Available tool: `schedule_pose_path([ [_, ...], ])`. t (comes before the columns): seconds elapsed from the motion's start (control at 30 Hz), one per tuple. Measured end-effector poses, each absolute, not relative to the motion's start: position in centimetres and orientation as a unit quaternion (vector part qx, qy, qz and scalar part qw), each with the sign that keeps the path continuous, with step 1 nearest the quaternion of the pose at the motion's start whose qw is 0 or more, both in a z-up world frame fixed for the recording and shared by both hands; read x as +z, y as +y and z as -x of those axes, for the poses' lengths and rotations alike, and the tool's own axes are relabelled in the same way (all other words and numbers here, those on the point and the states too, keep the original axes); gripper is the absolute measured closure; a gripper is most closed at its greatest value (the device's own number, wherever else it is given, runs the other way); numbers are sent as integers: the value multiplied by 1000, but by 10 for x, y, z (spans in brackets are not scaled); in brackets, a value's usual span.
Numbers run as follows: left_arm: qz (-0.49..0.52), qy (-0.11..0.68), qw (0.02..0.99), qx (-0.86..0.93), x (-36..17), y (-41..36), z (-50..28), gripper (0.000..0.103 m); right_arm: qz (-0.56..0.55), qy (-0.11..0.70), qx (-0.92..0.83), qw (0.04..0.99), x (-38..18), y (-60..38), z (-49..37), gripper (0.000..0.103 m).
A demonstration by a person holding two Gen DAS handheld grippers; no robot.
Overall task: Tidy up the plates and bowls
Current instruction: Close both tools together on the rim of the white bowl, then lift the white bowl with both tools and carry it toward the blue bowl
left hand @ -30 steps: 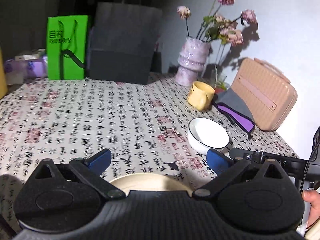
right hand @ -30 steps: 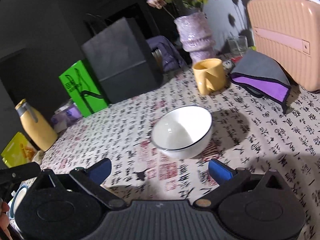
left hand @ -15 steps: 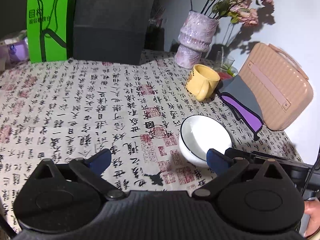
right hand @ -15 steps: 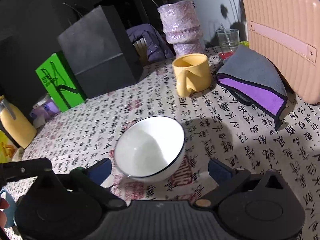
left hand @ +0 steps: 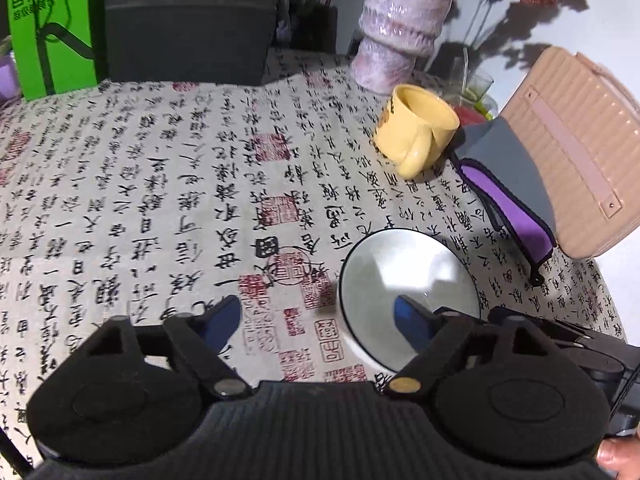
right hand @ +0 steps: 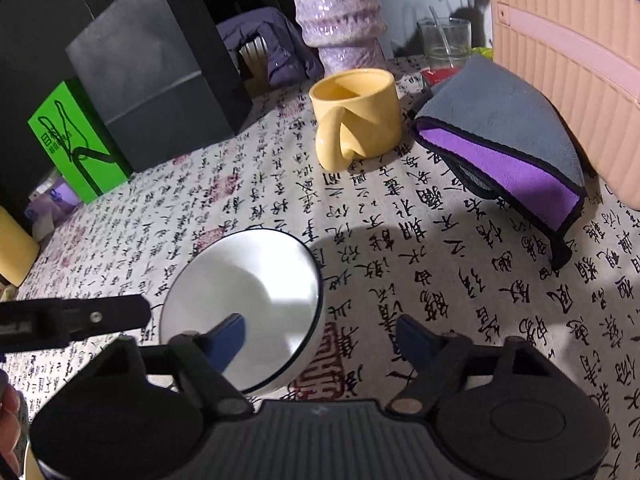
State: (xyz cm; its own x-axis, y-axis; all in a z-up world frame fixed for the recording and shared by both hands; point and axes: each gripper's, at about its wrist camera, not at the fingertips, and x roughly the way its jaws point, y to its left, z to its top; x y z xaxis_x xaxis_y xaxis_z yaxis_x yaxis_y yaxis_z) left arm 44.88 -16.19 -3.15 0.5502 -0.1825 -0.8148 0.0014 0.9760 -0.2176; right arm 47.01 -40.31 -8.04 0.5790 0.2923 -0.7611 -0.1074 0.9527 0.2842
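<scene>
I have both claws spread but just narrowing, the left claw (left hand: 318, 320) with its right finger over the white bowl (left hand: 408, 280) and the right claw (right hand: 320, 338) straddling that bowl's right rim, neither pressing it, a yellow mug (right hand: 358, 110) beyond.

Black brush-written Chinese calligraphy and red seal stamps are covering the tablecloth (left hand: 168, 184) in columns, though the characters are lying turned and are reading as no clear phrase; the green paper bag (left hand: 48, 28) is showing white Chinese characters (too small and blurred to make out) beside its handle.
</scene>
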Motion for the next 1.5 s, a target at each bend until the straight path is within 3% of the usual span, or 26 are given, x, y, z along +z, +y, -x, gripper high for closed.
schedule_pose_path([
  [0.13,94,489,865,-59,-39,-170,-459,40,-110,460,125,872,-85,-402,-478,51],
  [0.3,86,503,857,-68,-49,-176,-468,62,-118,471,139,863,-91,-400,-484,69],
  [0.43,78,512,852,-72,-55,-179,-472,76,-121,475,143,860,-94,-399,-485,80],
  [0.57,66,517,850,-80,-58,-185,-473,91,-116,479,142,859,-93,-397,-488,82],
  [1.5,27,493,865,-84,-44,-201,-450,91,-91,463,124,873,-85,-398,-473,90],
])
